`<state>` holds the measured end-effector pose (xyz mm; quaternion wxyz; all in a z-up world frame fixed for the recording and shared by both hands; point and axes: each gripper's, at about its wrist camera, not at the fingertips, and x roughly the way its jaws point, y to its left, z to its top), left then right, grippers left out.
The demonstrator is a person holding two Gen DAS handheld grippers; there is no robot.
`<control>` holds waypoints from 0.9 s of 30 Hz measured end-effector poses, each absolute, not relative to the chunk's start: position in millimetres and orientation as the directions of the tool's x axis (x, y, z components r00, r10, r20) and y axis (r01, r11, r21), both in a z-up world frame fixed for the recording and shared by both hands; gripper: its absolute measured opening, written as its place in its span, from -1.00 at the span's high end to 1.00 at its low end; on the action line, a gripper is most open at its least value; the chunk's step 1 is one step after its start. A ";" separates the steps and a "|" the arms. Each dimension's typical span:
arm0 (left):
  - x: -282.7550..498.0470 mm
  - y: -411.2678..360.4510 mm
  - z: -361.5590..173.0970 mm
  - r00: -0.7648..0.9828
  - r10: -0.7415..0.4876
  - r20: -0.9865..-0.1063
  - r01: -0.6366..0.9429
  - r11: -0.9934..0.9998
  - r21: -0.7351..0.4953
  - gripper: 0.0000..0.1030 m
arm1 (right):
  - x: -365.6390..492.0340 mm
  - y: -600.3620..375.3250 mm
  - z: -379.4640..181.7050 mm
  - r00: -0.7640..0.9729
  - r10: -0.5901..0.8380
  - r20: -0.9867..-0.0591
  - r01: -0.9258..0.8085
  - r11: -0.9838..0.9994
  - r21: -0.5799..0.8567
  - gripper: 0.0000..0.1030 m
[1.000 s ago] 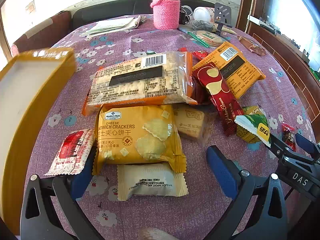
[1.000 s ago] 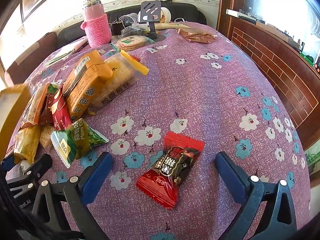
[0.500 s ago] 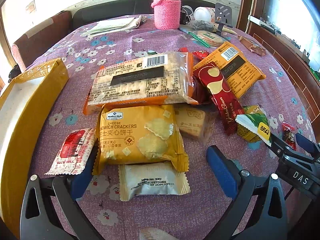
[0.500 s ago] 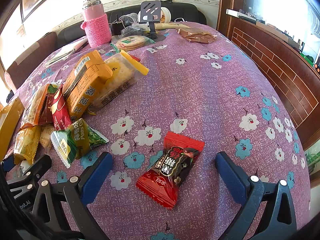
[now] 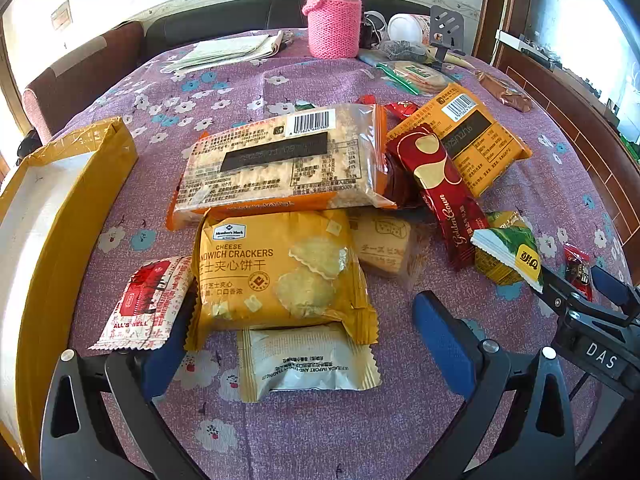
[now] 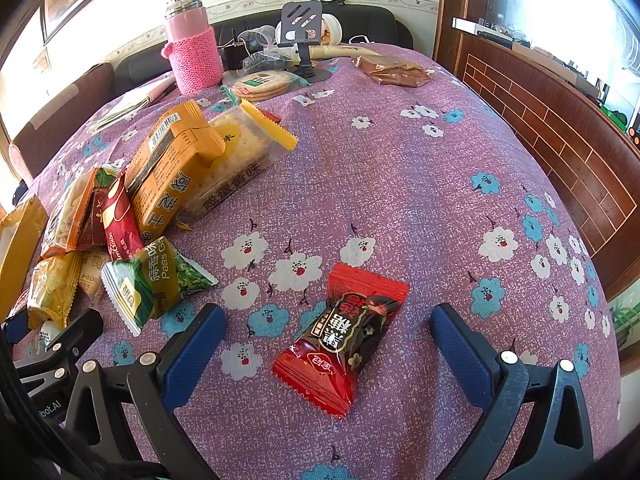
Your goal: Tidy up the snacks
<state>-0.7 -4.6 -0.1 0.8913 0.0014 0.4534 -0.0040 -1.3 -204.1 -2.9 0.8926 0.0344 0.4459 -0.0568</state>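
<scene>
Snack packs lie piled on a purple flowered tablecloth. My left gripper [image 5: 304,344] is open and empty, its fingers either side of a pale wrapped biscuit [image 5: 308,360] and a yellow cheese cracker pack [image 5: 276,276]. A yellow cardboard box [image 5: 52,216] lies at the left. My right gripper [image 6: 326,344] is open and empty around a red candy pack [image 6: 344,336]. A green peas pack [image 6: 156,280] lies to its left. A large cracker pack [image 5: 288,164], a red Golden Crown pack [image 5: 440,188] and an orange pack [image 5: 472,140] lie behind.
A pink flask [image 5: 332,16] in a knitted sleeve, papers [image 5: 228,50], a phone stand [image 6: 302,36], round crackers [image 6: 262,84] and a brown packet [image 6: 392,70] stand at the table's far side. A wooden wall panel [image 6: 560,132] runs along the right.
The yellow box has moved from raised and close at the left down and away onto the table. Both grippers have stayed put.
</scene>
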 end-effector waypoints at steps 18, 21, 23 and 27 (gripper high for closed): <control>-0.7 -4.5 0.0 0.589 -0.006 -0.808 0.009 1.000 -0.001 -1.00 | -1.0 -204.6 -2.9 0.596 -0.071 -0.800 0.132 0.991 0.011 -1.00; -0.6 -4.6 0.1 0.588 -0.006 -0.809 0.009 1.000 -0.001 -1.00 | -1.2 -204.3 -3.0 0.596 -0.071 -0.800 0.132 0.991 0.011 -1.00; -0.9 -4.4 0.0 0.588 -0.006 -0.809 0.009 1.000 -0.001 -1.00 | -1.4 -204.1 -3.0 0.596 -0.071 -0.800 0.132 0.991 0.011 -1.00; -0.8 -4.6 0.0 0.588 -0.006 -0.809 0.009 1.000 -0.001 -1.00 | -1.4 -204.0 -3.1 0.596 -0.071 -0.800 0.132 0.991 0.011 -1.00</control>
